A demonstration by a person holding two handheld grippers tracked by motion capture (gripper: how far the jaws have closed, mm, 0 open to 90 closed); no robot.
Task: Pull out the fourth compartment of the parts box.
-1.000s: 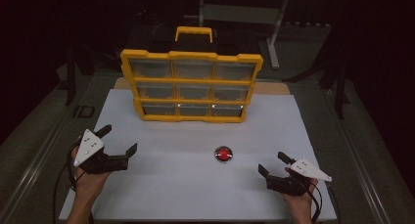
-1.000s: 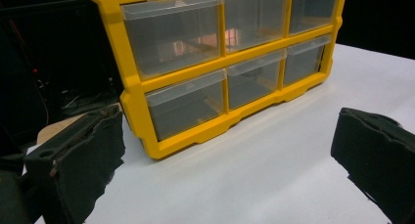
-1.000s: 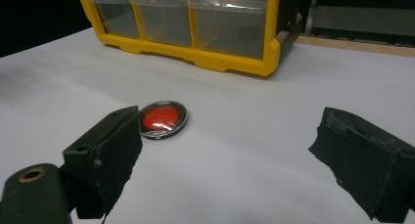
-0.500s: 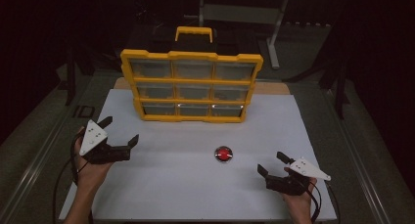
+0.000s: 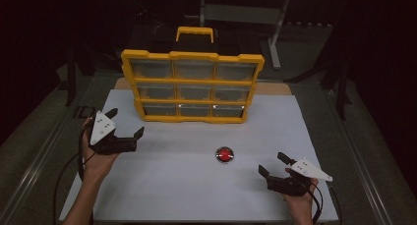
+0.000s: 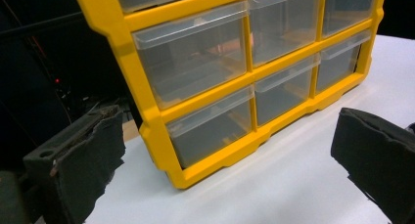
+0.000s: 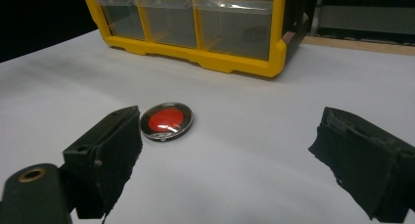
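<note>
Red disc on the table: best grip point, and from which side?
Grip the red disc across its metal rim, coming straight down from above. It lies flat and low on the white table, leaving little side wall to pinch. The open right tool is nearest.

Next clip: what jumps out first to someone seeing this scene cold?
The yellow drawer organizer stands upright at the back of the white table, its clear drawers shut. A small round red-centred disc lies alone in front of it. The left gripper and right gripper are both open and hold nothing.
</note>
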